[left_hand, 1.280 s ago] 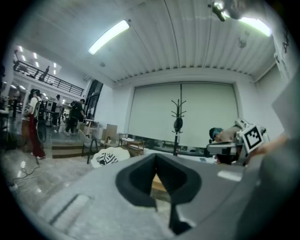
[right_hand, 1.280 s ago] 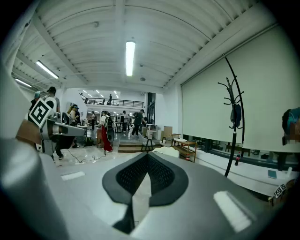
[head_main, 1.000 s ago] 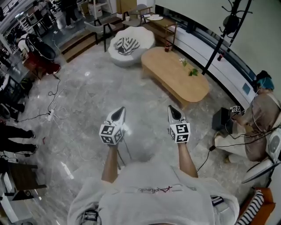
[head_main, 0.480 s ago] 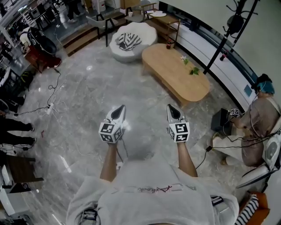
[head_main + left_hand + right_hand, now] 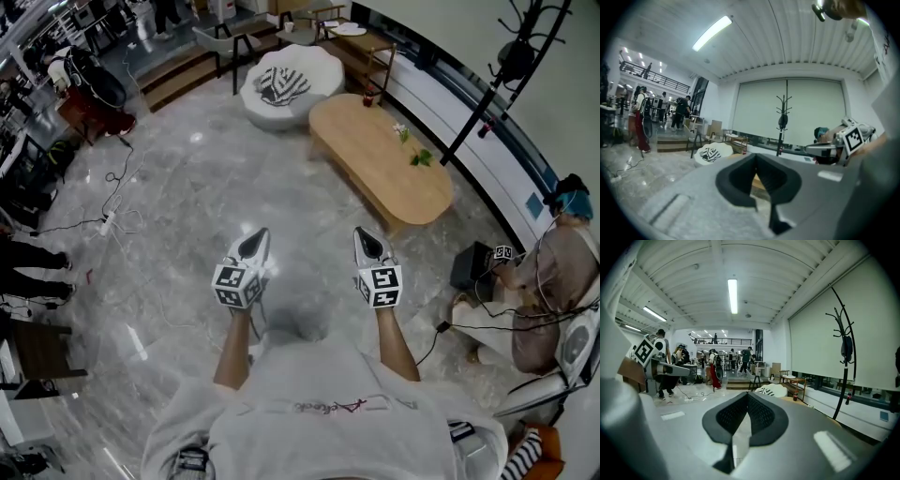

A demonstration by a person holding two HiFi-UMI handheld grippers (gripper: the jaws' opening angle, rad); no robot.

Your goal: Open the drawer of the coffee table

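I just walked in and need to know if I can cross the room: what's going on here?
A person stands on the marble floor with a gripper in each hand. The left gripper and right gripper are both shut and empty, held out in front. The wooden coffee table lies ahead and to the right, well apart from both. Nothing touches it yet, and no drawer shows from here. A second person sits at the far right.

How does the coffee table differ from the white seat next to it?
The coffee table is tan wood, long and oval; the white seat is shorter and lobed. The coffee table carries small flowers; the white seat holds a striped cushion. Both stand on the grey floor.
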